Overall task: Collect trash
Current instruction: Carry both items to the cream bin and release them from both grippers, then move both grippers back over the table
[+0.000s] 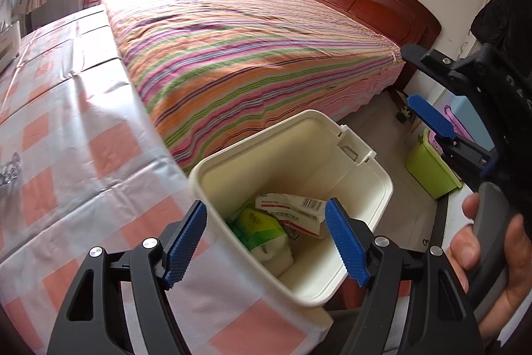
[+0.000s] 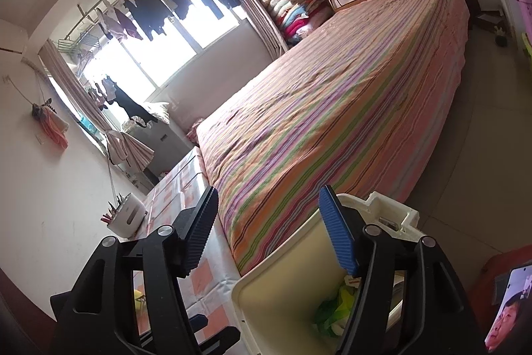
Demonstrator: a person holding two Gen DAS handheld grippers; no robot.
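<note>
Cream bin (image 1: 352,268) with half-hidden wrappers (image 1: 292,212) behind spread left tongs (image 1: 266,242); right tongs (image 2: 269,232) spread too.

A table (image 1: 66,155) covered by a cloth checked in pale grey and salmon squares extends to the foot of a bed (image 1: 249,49). The bed carries a striped cover in pink, orange, green and purple, with nothing resting on it. A white holder (image 2: 128,218) containing pens stands at the table's far edge near the wall. A cream waste bin (image 1: 362,275) sits just beside the table's corner; its base is hidden.
</note>
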